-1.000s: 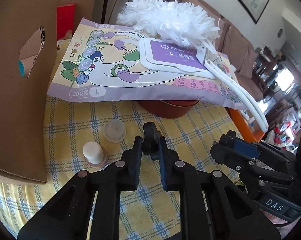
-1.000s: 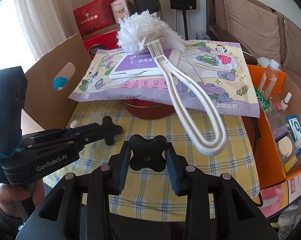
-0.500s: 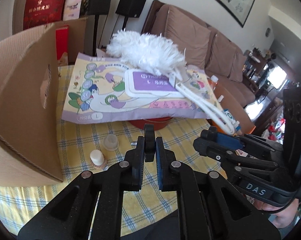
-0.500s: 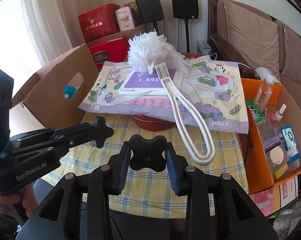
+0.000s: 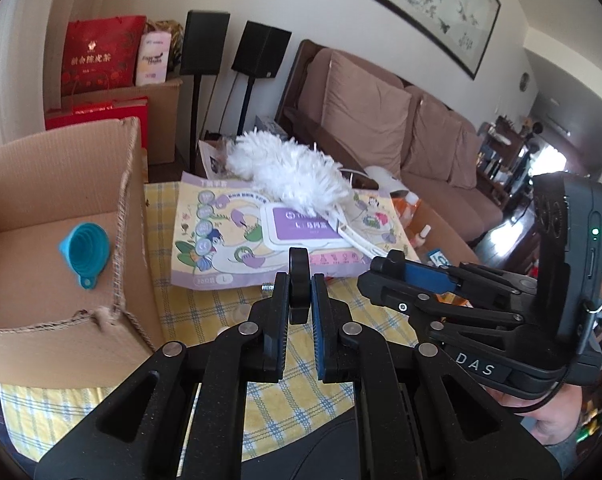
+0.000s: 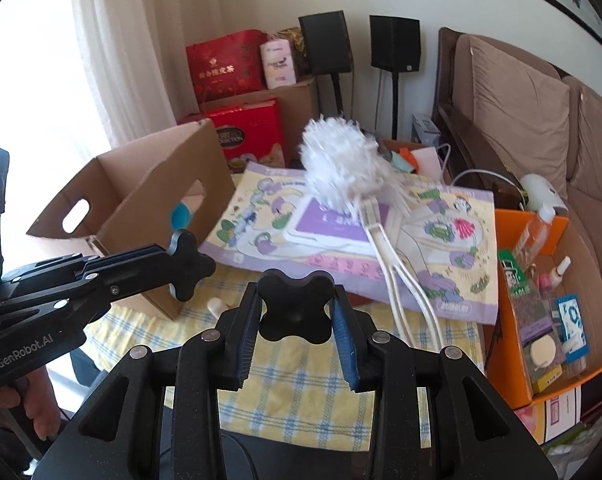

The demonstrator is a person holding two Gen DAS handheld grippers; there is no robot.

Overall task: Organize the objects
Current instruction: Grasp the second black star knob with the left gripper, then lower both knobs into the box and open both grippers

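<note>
Tongs first: the left tongs (image 5: 300, 300) are clamped on the thin edge of a black star knob (image 5: 299, 280), whose threaded stud pokes out to the left of the fingers. The right tongs (image 6: 297, 316) pinch a second black star knob (image 6: 295, 308) flat-on, so its four lobes face the camera between the blue pads (image 6: 343, 344). Both knobs are held up off the tabletop (image 6: 301, 380), which wears a yellow and blue checked cloth. Each pair of tongs shows in the other's view: the left reaches in from the left side, the right from the right, a hand (image 5: 549, 424) gripping its handle.

Beyond them lies a large printed pack (image 5: 261, 240) with a purple-lidded flap, resting on something red that is mostly hidden. On top of the pack sits a white fluffy duster (image 6: 341, 164), its looped white handle running down toward the near edge. To the left stands an open cardboard box (image 5: 61, 208) with a blue collapsible funnel (image 5: 85, 248) inside. A small white cap (image 6: 215, 304) rests on the cloth near that box. On the right, just off the tabletop, an orange box (image 6: 513, 344) holds small bottles and packets. Behind are a brown sofa (image 5: 381, 120), two black speakers on stands and red gift bags.
</note>
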